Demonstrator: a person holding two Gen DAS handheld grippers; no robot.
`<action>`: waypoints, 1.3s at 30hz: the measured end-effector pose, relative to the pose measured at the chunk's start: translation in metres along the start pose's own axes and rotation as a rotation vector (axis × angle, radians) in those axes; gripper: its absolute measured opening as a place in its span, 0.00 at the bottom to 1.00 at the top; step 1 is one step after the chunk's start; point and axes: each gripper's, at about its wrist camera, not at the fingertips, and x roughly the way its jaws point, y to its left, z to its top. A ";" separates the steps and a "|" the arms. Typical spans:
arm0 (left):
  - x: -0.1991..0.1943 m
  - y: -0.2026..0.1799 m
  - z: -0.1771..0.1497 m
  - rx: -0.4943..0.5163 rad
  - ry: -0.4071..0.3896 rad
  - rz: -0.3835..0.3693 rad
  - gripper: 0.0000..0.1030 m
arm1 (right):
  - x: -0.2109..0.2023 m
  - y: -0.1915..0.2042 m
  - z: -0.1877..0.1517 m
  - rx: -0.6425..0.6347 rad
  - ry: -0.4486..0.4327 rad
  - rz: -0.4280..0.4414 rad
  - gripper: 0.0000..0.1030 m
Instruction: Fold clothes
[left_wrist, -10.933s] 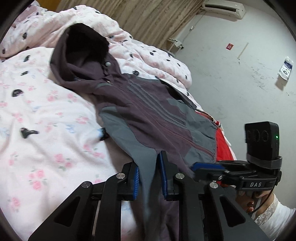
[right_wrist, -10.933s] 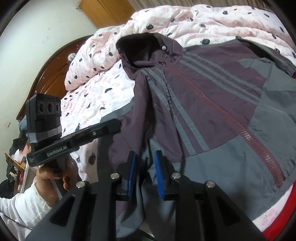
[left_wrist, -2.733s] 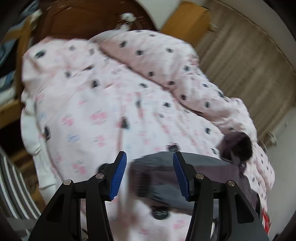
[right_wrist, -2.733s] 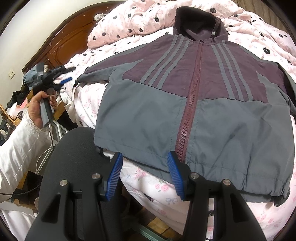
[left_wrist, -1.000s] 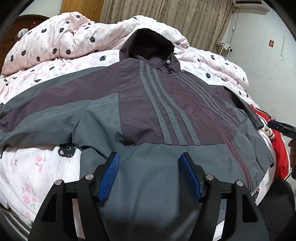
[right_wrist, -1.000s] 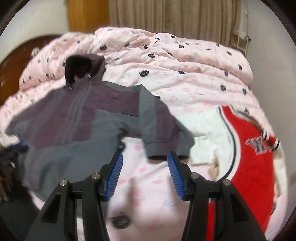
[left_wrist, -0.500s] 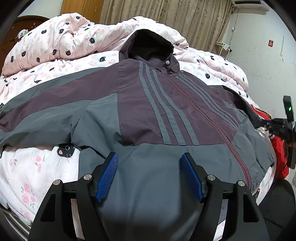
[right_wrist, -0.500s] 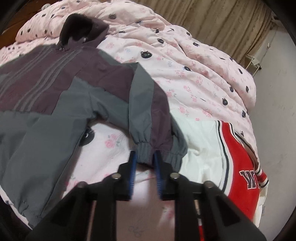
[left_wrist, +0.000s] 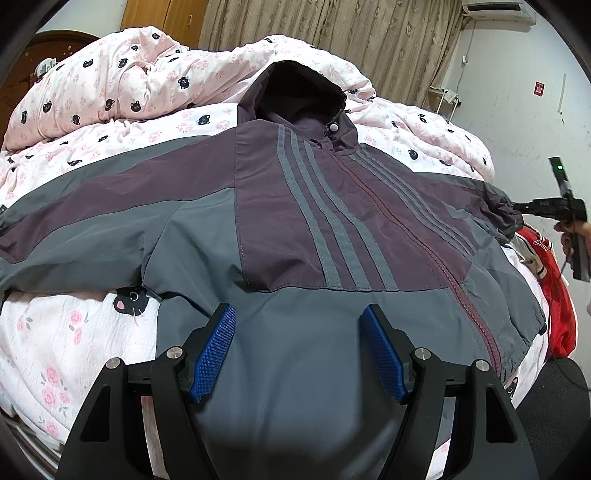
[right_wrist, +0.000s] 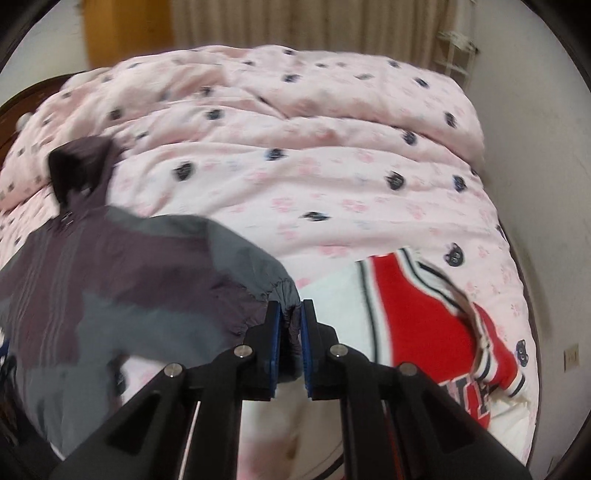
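Across a bed (left_wrist: 92, 332) covered in pink bedding printed with roses and black cat faces, a hooded zip-up jacket of grey and dull purple nylon with triple grey stripes (left_wrist: 314, 229) is lying face up, its hood (left_wrist: 303, 88) pointing toward the bunched quilt at the far side and its hem nearest the left wrist camera. One sleeve is stretching out flat toward the left edge of that view. The left gripper (left_wrist: 299, 343) is hovering over the grey lower front panel with its blue ribbed pads (left_wrist: 216, 350) standing wide apart and nothing pinched between them; whether the tips are brushing the cloth is hard to say from this angle.

At the jacket's other side, the right gripper (right_wrist: 291, 332) is holding the gathered elastic cuff of the sleeve (right_wrist: 284, 295), its pads drawn narrow with the bunched fabric squeezed between them. The sleeve is rising slightly off the bedding toward the gripper. The right wrist view is blurring with motion. Just beyond the cuff, a red and white jersey with striped trim (right_wrist: 424, 317) is lying on the bed near the wall. From the left wrist view, the same gripper is showing at the right edge, gripped by a hand (left_wrist: 576, 236), with the cuff pulled out toward it.
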 end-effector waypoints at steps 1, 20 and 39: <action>0.000 0.000 0.000 0.000 0.000 0.000 0.65 | 0.006 -0.006 0.004 0.020 0.013 -0.010 0.12; -0.006 0.001 0.000 -0.016 -0.018 -0.007 0.65 | -0.018 0.012 -0.015 -0.016 -0.052 0.098 0.15; -0.078 -0.087 -0.051 0.493 0.005 0.033 0.65 | -0.105 0.243 -0.222 -0.637 -0.106 0.360 0.39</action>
